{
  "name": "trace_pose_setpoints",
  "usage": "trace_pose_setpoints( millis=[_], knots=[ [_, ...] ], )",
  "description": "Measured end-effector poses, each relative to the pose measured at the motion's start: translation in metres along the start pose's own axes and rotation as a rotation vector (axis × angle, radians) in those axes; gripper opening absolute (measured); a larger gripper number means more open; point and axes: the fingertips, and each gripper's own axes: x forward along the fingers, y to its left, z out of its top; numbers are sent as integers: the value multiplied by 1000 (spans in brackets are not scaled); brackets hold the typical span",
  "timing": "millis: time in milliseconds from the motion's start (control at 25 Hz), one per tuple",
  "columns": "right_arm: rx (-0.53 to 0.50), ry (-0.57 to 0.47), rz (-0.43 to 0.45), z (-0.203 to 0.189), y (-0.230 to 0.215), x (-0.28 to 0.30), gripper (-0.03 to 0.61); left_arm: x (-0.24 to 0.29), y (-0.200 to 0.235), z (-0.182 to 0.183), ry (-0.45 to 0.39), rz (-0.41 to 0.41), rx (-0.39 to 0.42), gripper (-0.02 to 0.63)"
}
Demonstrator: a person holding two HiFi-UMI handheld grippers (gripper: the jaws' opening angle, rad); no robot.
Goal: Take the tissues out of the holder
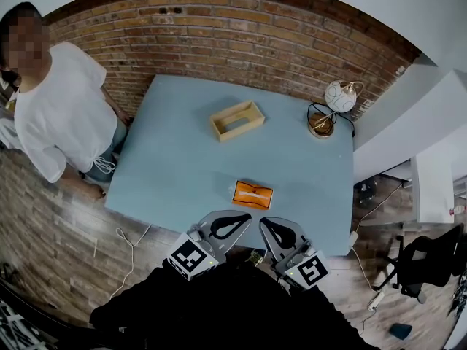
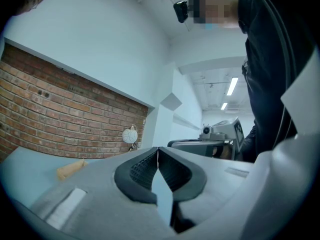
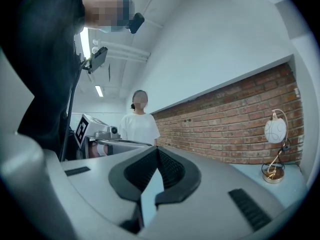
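Orange tissue pack [image 1: 252, 193], pale-blue table [image 1: 182, 148]

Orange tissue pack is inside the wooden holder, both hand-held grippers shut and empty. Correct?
No: the head view shows the orange tissue pack on the table, outside the wooden holder. Left hand-held gripper and right hand-held gripper are shut and empty.

On the table [image 1: 175, 166], holder [image 1: 237, 119] lies behind tissues [image 1: 252, 193], lamp [image 1: 340, 95] far right
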Motion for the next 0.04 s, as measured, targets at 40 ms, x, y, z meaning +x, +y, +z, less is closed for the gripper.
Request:
trace_pose_setpoints(
  millis=[40],
  knots=[
    [0,2,1,0,1,1,6,-1,1,0,-2,2,-3,11]
  ],
)
